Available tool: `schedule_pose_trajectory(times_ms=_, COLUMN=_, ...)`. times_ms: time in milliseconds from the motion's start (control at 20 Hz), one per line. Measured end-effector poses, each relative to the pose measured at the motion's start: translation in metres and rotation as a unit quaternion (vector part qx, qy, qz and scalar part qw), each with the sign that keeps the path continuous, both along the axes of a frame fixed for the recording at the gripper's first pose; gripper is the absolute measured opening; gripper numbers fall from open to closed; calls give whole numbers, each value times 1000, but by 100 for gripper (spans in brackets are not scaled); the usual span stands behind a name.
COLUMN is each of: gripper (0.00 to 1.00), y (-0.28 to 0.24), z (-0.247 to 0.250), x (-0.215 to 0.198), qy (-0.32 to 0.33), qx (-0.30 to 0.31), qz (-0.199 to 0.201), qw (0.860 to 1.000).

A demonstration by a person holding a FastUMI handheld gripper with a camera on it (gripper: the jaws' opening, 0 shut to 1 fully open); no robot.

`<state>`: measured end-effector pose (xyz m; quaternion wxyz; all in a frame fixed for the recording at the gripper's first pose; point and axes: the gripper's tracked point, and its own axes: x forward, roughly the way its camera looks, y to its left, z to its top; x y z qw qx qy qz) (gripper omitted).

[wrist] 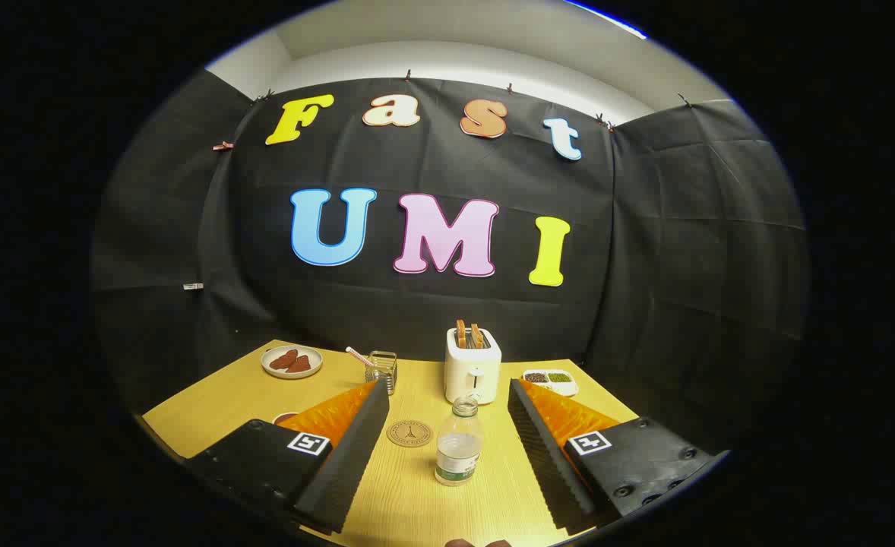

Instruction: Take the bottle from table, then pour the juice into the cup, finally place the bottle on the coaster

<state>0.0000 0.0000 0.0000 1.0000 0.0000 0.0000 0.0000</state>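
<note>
Wooden table, bottle between open claw fingers — coaster, toaster beyond.

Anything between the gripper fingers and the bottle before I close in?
No. In the gripper view the open gripper already has the bottle standing between its fingers, nearer the right one, with only bare table on either side. The coaster lies beside it.

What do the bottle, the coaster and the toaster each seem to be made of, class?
Bottle, between the open tool's fingers: clear plastic, probably; the table shows through it. Coaster: matte brown, likely cork or wood, with a stamped design. Toaster: smooth white shell, plastic or painted metal.
</note>
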Motion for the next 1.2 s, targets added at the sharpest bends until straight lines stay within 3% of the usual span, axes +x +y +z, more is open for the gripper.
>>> schedule_pose_trajectory(times_ms=450, gripper=98, y=-5, z=-12, x=3, qy=15, qx=0, qz=2, qw=1000)
schedule_pose_trajectory(times_ms=1200, gripper=98, y=-23, z=-56, x=47, qy=45, qx=34, qz=53, qw=997)
